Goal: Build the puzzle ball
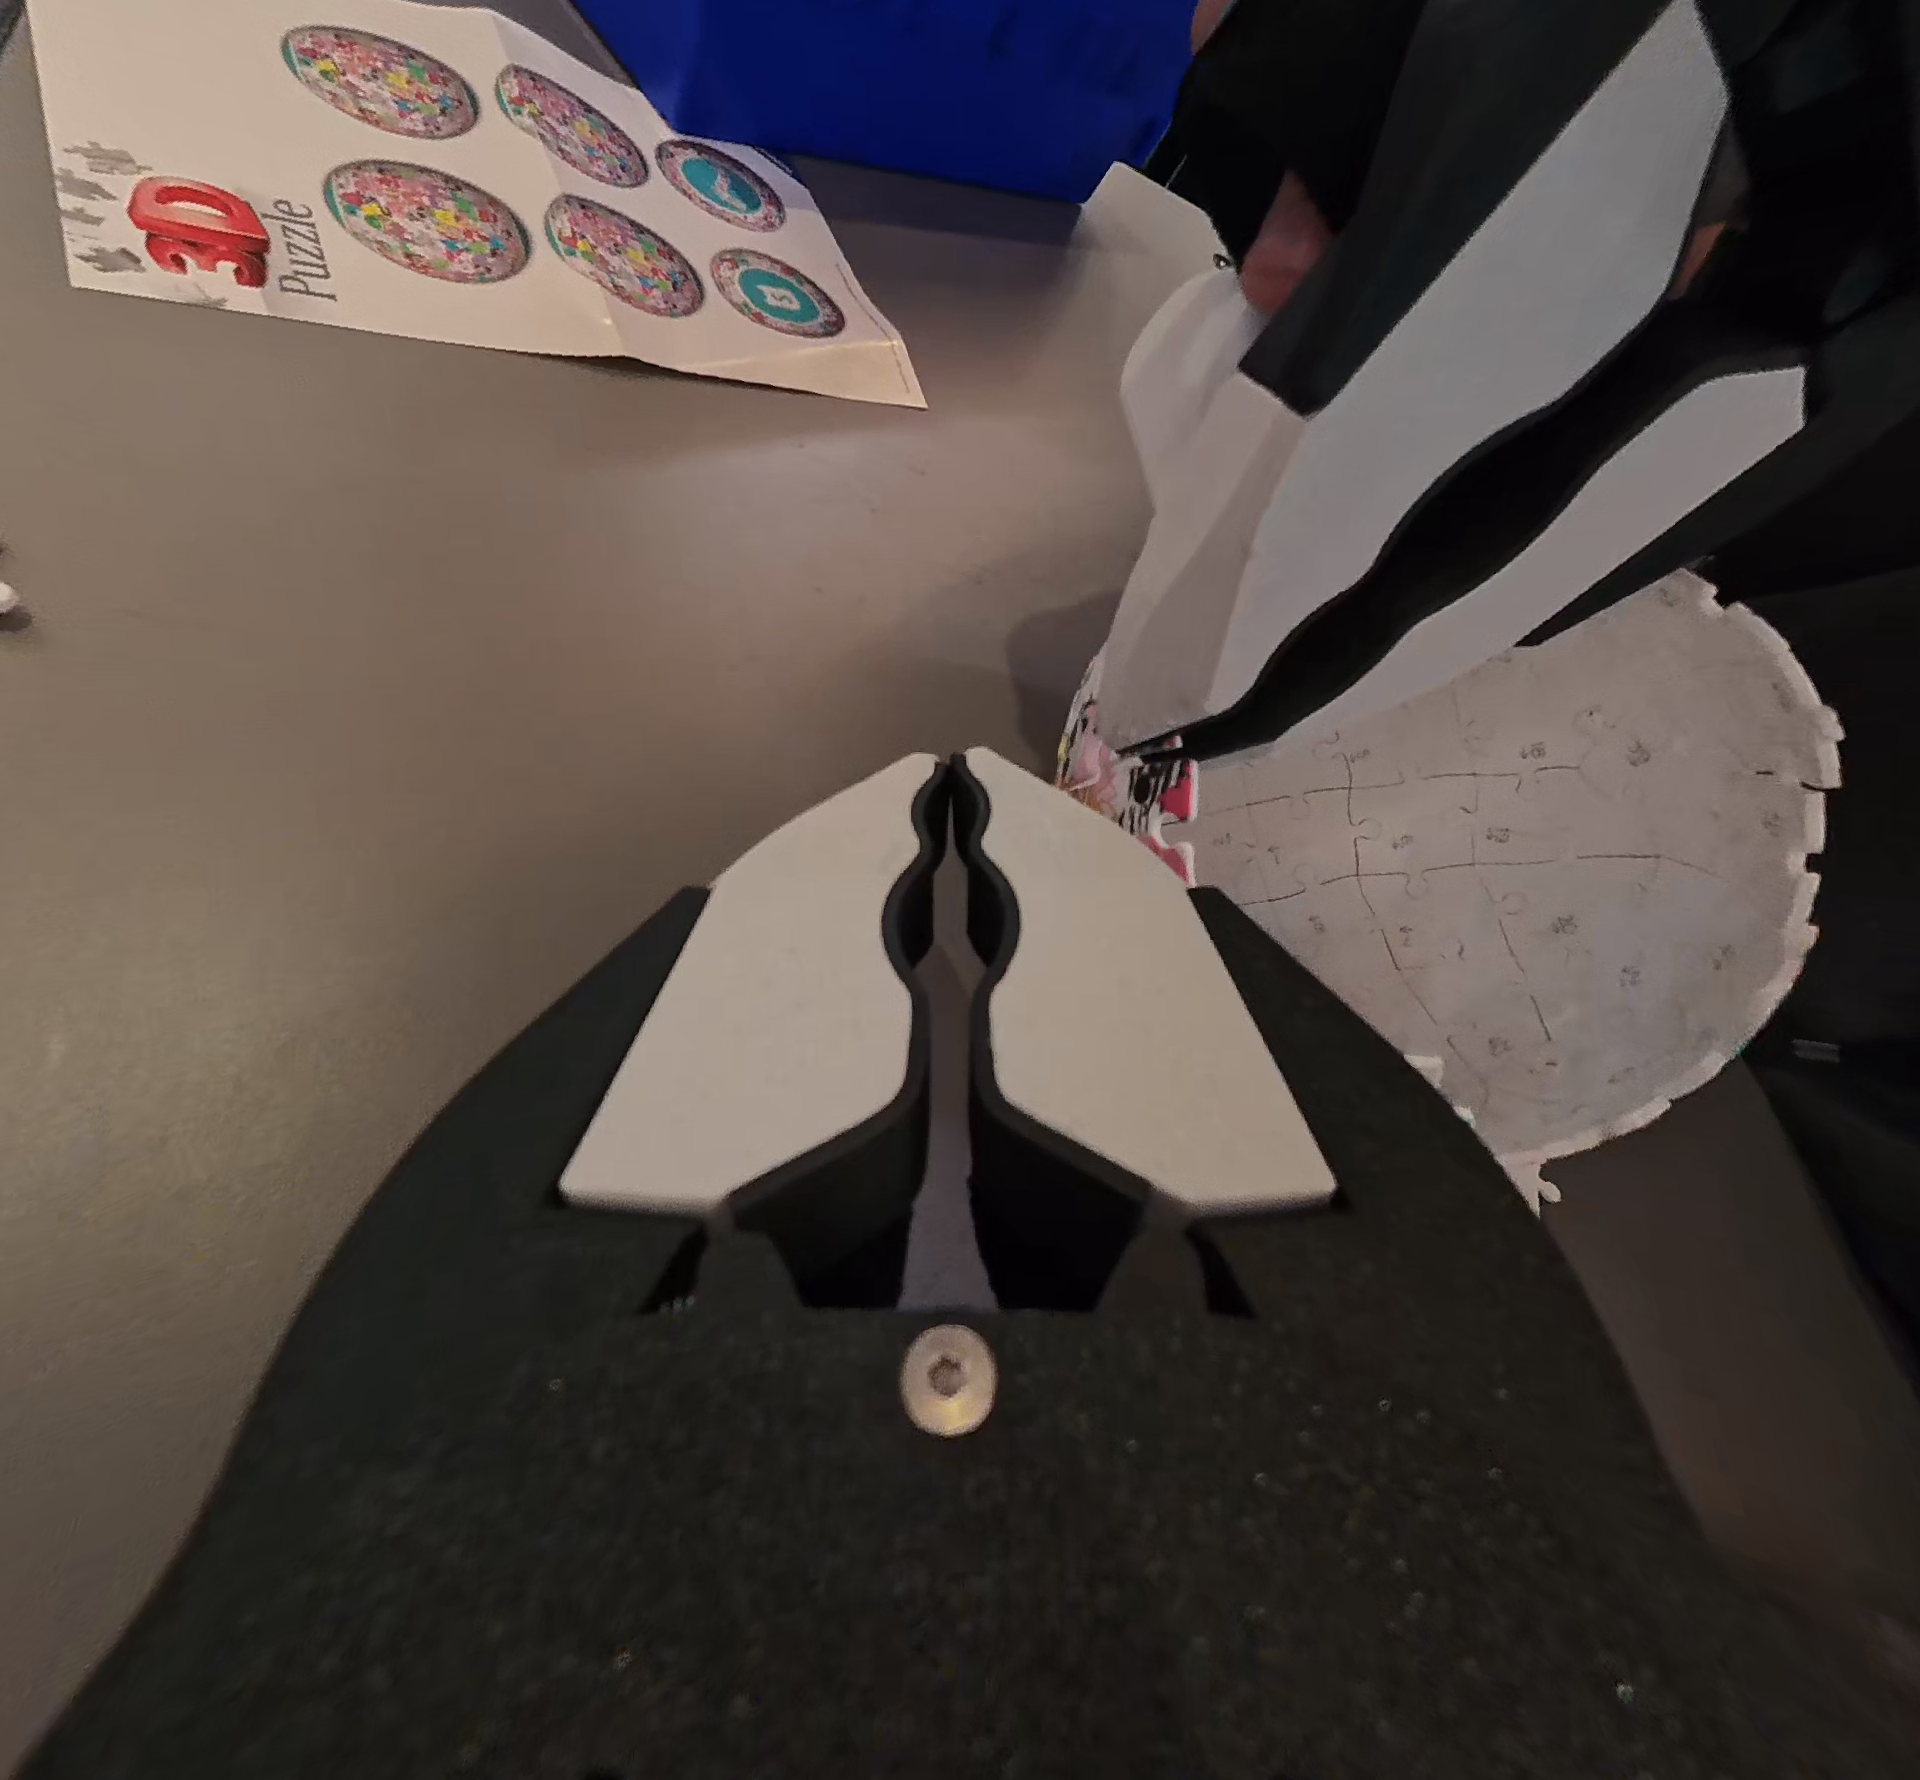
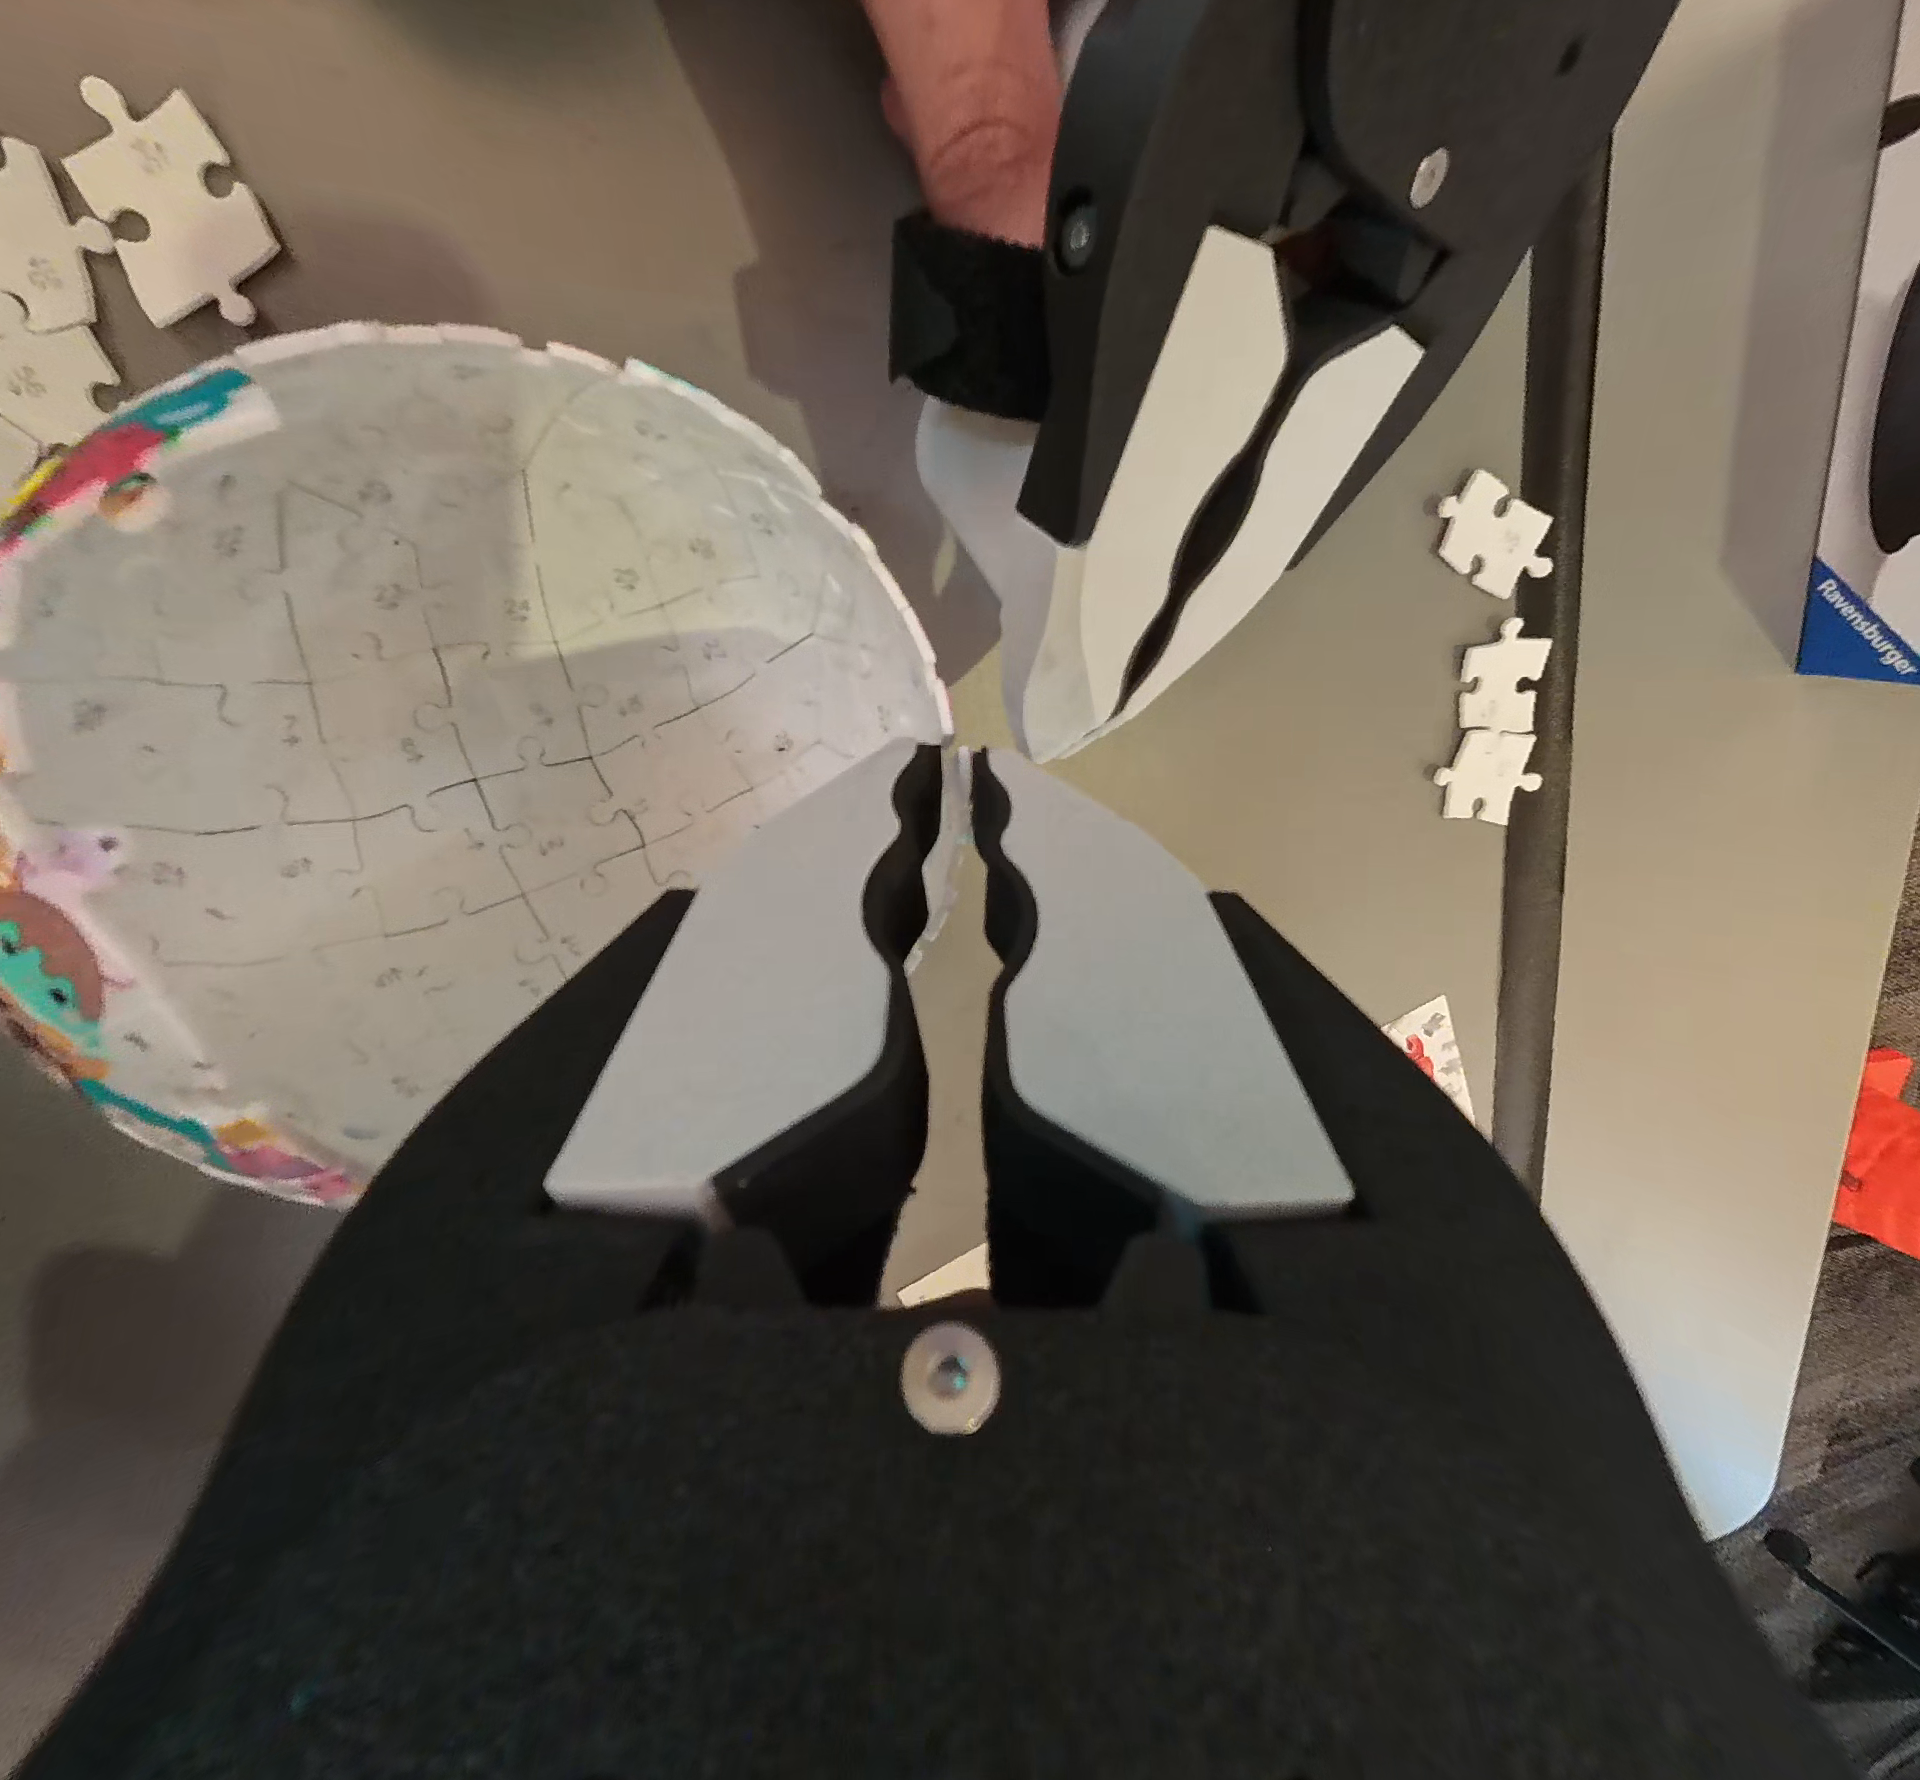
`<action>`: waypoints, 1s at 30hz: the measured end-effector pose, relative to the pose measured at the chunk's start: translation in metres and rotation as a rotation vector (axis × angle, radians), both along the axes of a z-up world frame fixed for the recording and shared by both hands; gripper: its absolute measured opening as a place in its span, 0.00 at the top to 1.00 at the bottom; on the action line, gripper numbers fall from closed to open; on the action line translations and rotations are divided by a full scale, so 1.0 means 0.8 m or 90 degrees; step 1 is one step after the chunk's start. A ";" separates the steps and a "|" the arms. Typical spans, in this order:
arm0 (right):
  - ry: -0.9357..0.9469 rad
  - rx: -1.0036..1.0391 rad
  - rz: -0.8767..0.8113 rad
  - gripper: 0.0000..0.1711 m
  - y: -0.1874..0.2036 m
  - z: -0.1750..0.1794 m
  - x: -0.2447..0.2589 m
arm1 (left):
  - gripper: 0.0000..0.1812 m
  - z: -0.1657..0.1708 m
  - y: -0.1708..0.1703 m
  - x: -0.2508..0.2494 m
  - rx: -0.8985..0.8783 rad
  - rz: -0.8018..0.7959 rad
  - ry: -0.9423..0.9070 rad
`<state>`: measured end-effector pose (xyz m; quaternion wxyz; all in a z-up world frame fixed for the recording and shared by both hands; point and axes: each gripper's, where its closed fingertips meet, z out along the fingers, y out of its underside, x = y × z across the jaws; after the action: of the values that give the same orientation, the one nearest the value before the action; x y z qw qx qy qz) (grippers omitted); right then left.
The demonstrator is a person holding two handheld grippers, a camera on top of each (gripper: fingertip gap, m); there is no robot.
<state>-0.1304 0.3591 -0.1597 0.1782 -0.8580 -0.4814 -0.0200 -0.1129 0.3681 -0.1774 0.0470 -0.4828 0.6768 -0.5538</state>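
Note:
The half-built puzzle ball (image 2: 416, 691) is an open shell, white and numbered inside, with a colourful outside; it also shows in the left wrist view (image 1: 1507, 899). My right gripper (image 2: 951, 759) is shut on the shell's rim, which runs between its fingers, and holds the shell tilted just above the grey table. In the left wrist view the right gripper (image 1: 1143, 748) comes in from the upper right and pinches the coloured edge. My left gripper (image 1: 951, 764) is shut with nothing in it, its tips right beside the held rim; it also shows in the right wrist view (image 2: 1049, 754).
Loose white puzzle pieces lie at the far left (image 2: 166, 192) and along the table's right edge (image 2: 1496, 681). A folded instruction sheet (image 1: 416, 172) and a blue box (image 1: 883, 16) lie at the back. The puzzle's carton (image 2: 1870, 380) stands to the right. The tips of both grippers are at nearly the same place.

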 end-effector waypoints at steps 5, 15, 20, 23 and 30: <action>-0.015 0.007 0.003 0.87 -0.003 0.007 0.003 | 1.00 0.006 -0.002 -0.004 -0.012 -0.011 -0.019; -0.056 0.024 0.019 0.98 -0.004 0.002 0.007 | 1.00 0.006 -0.008 -0.008 -0.007 -0.031 -0.019; -0.056 0.021 0.023 0.98 -0.004 0.003 0.007 | 0.96 0.041 -0.007 -0.021 -0.054 -0.042 -0.061; -0.054 0.020 0.023 0.95 -0.005 0.005 0.009 | 0.93 0.050 -0.004 -0.027 -0.003 -0.041 -0.066; -0.068 0.027 0.026 0.86 -0.008 0.001 0.010 | 0.91 0.043 -0.005 -0.032 0.034 -0.057 -0.040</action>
<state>-0.1227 0.3527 -0.1591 0.1706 -0.8417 -0.5072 -0.0718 -0.1386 0.3644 -0.1433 0.0563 -0.4326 0.7108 -0.5518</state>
